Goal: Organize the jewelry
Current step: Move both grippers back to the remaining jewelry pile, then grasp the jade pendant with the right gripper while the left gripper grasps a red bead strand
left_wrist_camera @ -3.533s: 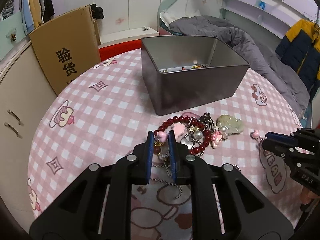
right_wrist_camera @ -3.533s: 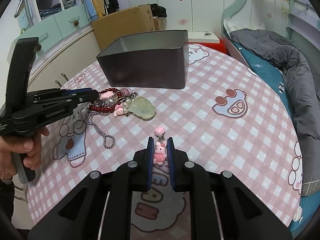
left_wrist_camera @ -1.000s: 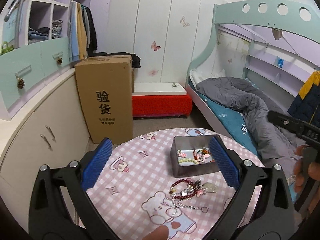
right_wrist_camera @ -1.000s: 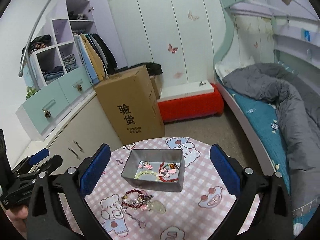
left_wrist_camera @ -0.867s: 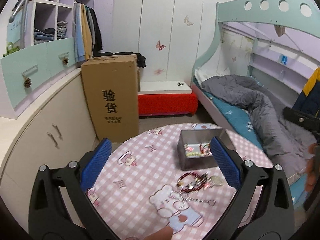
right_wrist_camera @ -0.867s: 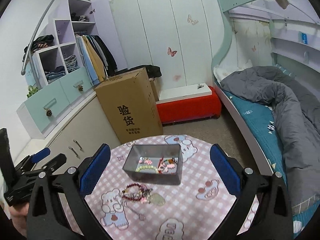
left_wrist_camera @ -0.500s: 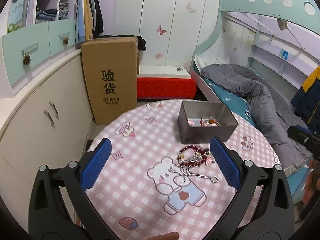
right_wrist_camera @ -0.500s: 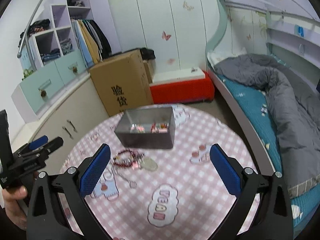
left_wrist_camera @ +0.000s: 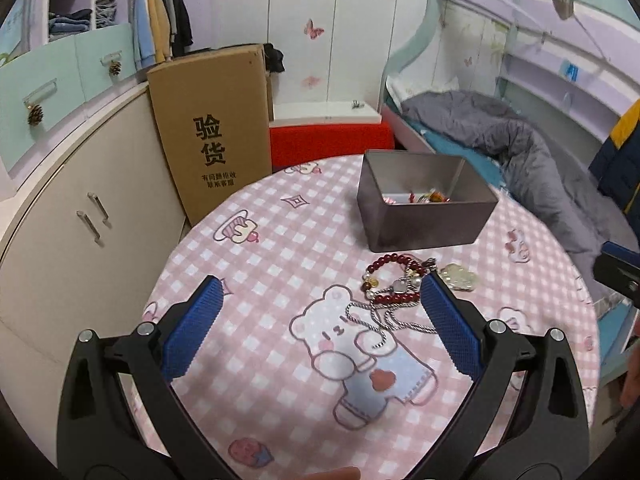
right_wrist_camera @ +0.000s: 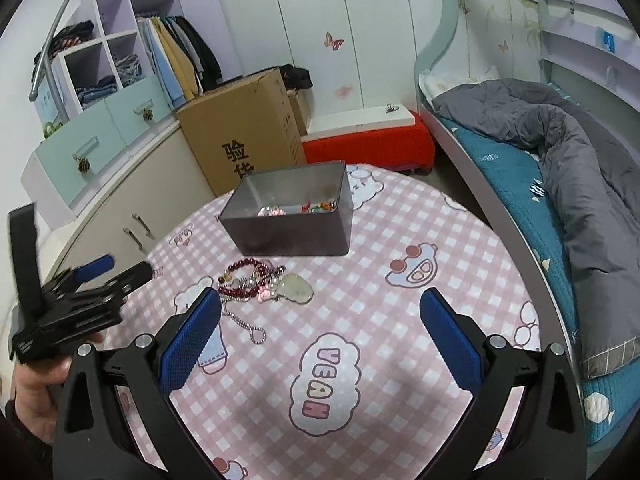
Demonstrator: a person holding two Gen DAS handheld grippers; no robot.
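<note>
Item: tangled heap of dark-red bead bracelet, silver chain and charms point(left_wrist_camera: 394, 294), just before our grey metal tin point(left_wrist_camera: 424, 204). Left gripper point(left_wrist_camera: 320, 316) nearer, right gripper point(right_wrist_camera: 320, 328) behind; both spread wide, empty.

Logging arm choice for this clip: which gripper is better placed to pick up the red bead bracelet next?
Left, probably. The left gripper is open with the red bead bracelet just ahead near its right finger. The right gripper, also open, sees the pile off to its left.
</note>
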